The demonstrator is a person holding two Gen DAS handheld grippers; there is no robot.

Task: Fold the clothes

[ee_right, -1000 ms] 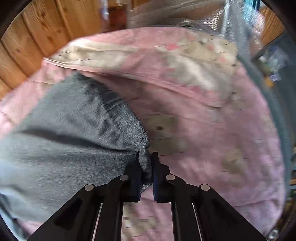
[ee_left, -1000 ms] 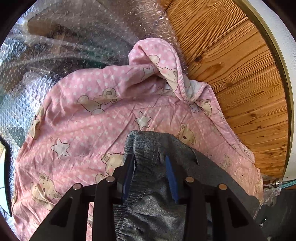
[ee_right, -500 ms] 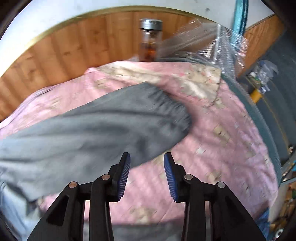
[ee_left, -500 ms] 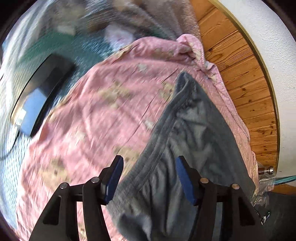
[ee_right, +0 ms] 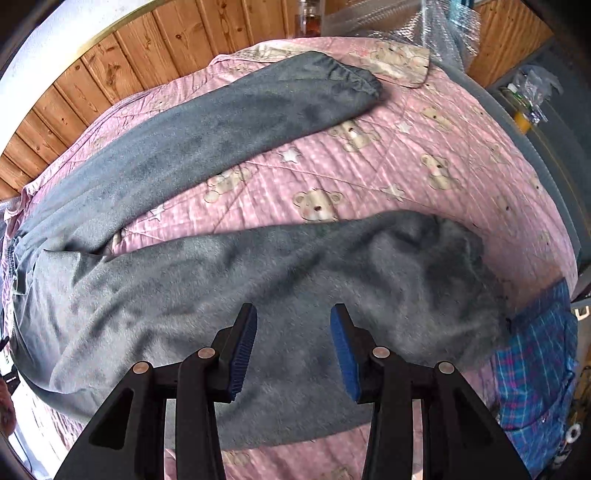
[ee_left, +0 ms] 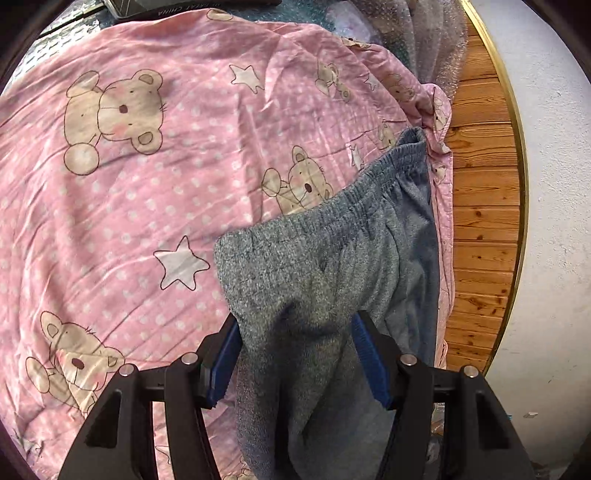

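Note:
Grey sweatpants [ee_right: 258, 277] lie spread on a pink bear-print quilt [ee_right: 406, 166]. The far leg [ee_right: 240, 122] runs toward the wooden wall; the near leg [ee_right: 369, 266] lies across the front. My right gripper [ee_right: 291, 332] hovers open just above the near leg, nothing pinched. In the left wrist view the elastic waistband [ee_left: 351, 195] lies on the quilt [ee_left: 147, 184]. My left gripper [ee_left: 295, 332] stands open, its blue pads wide apart, with a bunched fold of the grey sweatpants [ee_left: 314, 295] resting loosely between them.
A wood-panelled wall [ee_left: 480, 221] borders the quilt on one side. Bubble wrap [ee_right: 443, 22] and a glass jar [ee_right: 310, 18] stand at the far end. A blue plaid cloth [ee_right: 535, 369] lies at the near right corner. A dark flat object [ee_left: 184, 5] sits beyond the quilt.
One second ago both grippers were shut on the grey pants. Both have opened and let go; the pants now lie spread on the quilt, and both grippers have shifted over them.

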